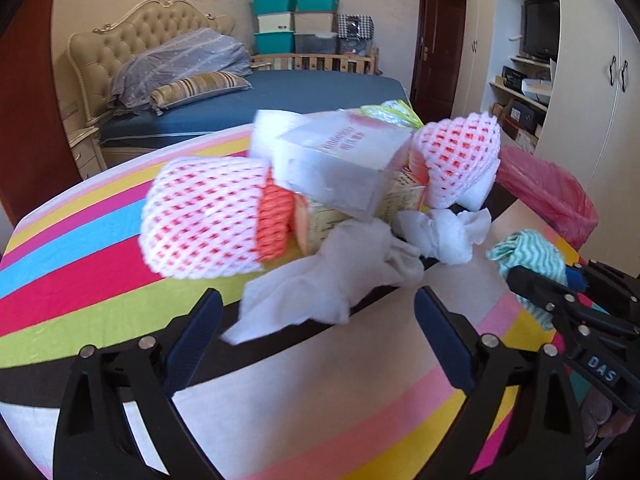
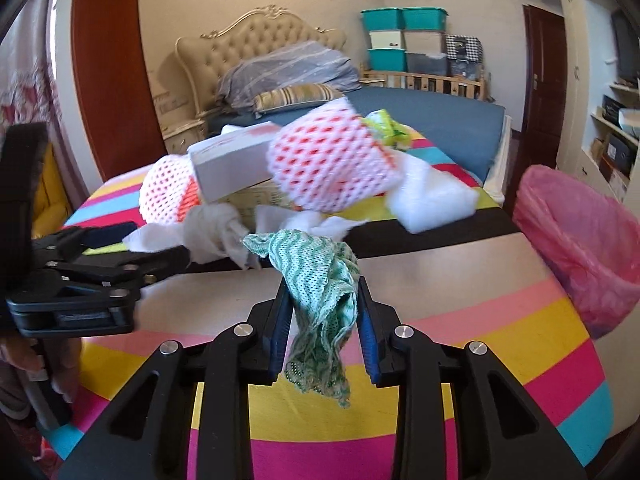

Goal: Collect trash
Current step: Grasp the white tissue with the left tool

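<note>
In the right wrist view we see our right gripper [image 2: 324, 320] clamped on the green cloth [image 2: 320, 276]; the left view shows our left gripper [image 1: 316, 336] spread before crumpled tissue [image 1: 320, 284].

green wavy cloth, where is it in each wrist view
Left wrist view: the green wavy cloth sits at the right edge, pinched in the right gripper.
Right wrist view: lower centre, cloth hanging between the right gripper pads.
Shared landmark: the pink bin bag, right of the cloth in both.
</note>
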The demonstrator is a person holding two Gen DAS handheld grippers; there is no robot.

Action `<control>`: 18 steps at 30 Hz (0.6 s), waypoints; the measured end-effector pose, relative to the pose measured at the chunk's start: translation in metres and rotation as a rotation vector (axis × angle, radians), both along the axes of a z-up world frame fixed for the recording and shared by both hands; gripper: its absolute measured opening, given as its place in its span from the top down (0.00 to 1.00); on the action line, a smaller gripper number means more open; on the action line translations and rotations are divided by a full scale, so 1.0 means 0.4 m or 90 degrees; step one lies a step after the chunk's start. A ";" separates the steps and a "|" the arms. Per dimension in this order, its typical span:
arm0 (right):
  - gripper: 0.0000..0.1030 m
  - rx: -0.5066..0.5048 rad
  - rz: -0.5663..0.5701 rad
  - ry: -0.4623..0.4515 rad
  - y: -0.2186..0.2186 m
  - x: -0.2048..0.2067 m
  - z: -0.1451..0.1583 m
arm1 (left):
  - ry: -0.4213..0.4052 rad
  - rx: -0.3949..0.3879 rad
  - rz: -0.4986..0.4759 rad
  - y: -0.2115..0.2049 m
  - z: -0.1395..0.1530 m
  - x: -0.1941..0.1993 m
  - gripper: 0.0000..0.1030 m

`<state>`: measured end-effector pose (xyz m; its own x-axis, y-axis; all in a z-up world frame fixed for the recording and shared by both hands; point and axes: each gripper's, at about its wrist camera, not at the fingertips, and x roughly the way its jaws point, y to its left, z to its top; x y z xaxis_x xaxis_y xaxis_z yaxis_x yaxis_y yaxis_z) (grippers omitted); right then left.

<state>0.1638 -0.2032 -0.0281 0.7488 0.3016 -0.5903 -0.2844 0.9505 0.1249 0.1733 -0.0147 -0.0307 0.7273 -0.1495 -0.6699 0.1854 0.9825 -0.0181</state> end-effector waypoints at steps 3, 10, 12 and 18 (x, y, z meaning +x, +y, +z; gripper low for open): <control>0.70 0.009 -0.002 -0.007 -0.002 0.001 -0.001 | 0.017 0.008 -0.014 -0.034 -0.016 0.034 0.14; 0.70 0.010 0.001 -0.032 0.002 -0.013 -0.001 | 0.046 -0.028 -0.053 -0.057 -0.035 0.046 0.72; 0.70 0.017 0.000 -0.037 0.001 -0.013 0.002 | 0.026 -0.038 -0.057 -0.051 -0.026 0.015 0.75; 0.70 0.021 0.005 -0.048 0.001 -0.021 0.001 | -0.002 -0.070 -0.048 -0.019 -0.015 -0.065 0.77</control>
<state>0.1552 -0.2027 -0.0276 0.7881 0.3258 -0.5222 -0.3009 0.9441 0.1350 0.1471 -0.0224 -0.0367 0.7132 -0.2759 -0.6444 0.2581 0.9581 -0.1245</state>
